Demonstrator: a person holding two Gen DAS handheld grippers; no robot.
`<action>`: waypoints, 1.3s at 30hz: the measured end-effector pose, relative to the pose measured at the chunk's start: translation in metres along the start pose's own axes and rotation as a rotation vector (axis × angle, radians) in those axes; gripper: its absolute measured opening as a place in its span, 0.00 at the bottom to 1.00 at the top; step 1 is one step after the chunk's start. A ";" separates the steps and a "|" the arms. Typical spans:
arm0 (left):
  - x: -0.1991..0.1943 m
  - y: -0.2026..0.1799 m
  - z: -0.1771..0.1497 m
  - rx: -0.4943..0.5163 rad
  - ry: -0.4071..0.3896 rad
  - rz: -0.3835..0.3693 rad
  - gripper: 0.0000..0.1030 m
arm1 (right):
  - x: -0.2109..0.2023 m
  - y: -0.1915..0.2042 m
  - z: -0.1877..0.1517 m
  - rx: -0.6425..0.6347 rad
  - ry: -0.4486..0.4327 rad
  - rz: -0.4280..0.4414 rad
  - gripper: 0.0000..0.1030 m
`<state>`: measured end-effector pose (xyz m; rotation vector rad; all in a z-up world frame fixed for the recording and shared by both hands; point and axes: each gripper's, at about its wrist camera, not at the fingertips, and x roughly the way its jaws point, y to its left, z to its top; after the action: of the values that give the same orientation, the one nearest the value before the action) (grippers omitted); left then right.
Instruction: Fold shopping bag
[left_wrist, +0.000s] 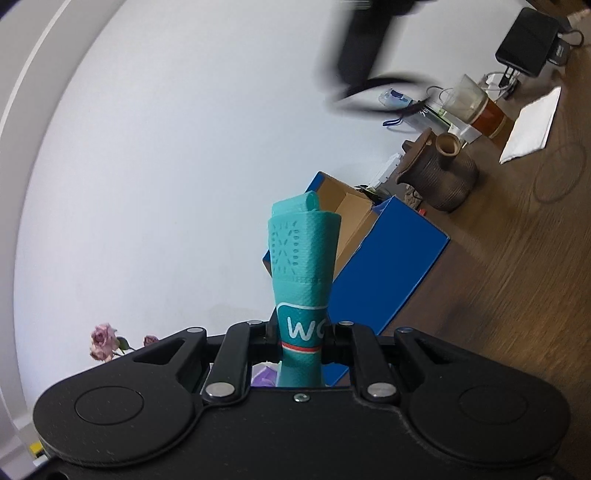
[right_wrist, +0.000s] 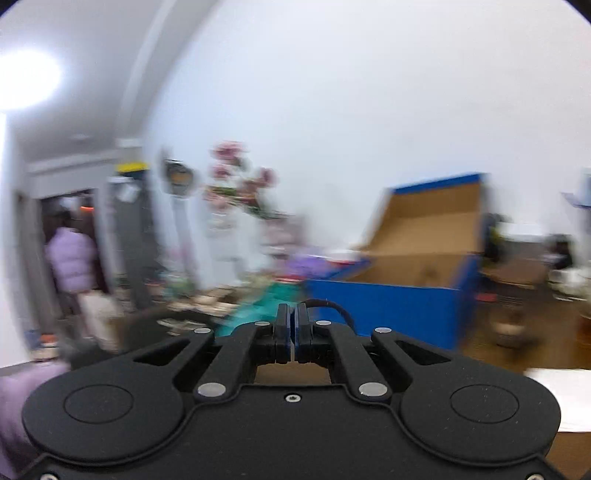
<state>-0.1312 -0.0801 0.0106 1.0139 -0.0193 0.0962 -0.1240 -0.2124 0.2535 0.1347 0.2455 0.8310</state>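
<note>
My left gripper (left_wrist: 301, 332) is shut on the teal shopping bag (left_wrist: 303, 254), which is folded into a narrow roll with white lettering and sticks up from between the jaws, held in the air before a white wall. My right gripper (right_wrist: 292, 321) is shut and empty, its jaws pressed together. A teal blur of the bag (right_wrist: 258, 304) shows just beyond its fingertips in the blurred right wrist view. A dark blurred shape (left_wrist: 369, 48) at the top of the left wrist view looks like the other gripper.
An open blue cardboard box (left_wrist: 384, 266) stands on the wooden table (left_wrist: 517, 258), also in the right wrist view (right_wrist: 406, 295). A brown clay jug (left_wrist: 439, 170), a glass jar (left_wrist: 476, 103), white paper (left_wrist: 532, 125) and pink flowers (left_wrist: 105, 341) are around.
</note>
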 end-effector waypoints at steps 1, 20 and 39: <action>-0.003 -0.002 -0.001 0.029 0.001 0.007 0.15 | 0.005 0.009 0.003 -0.025 0.003 0.021 0.01; -0.028 -0.046 -0.039 0.392 0.017 -0.082 0.15 | 0.083 0.065 0.014 -0.344 0.400 0.007 0.20; -0.036 -0.062 -0.050 0.502 -0.012 0.005 0.14 | 0.093 0.025 -0.017 -0.027 0.540 -0.084 0.17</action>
<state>-0.1627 -0.0729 -0.0710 1.5161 -0.0090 0.1018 -0.0864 -0.1261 0.2271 -0.1288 0.7421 0.7745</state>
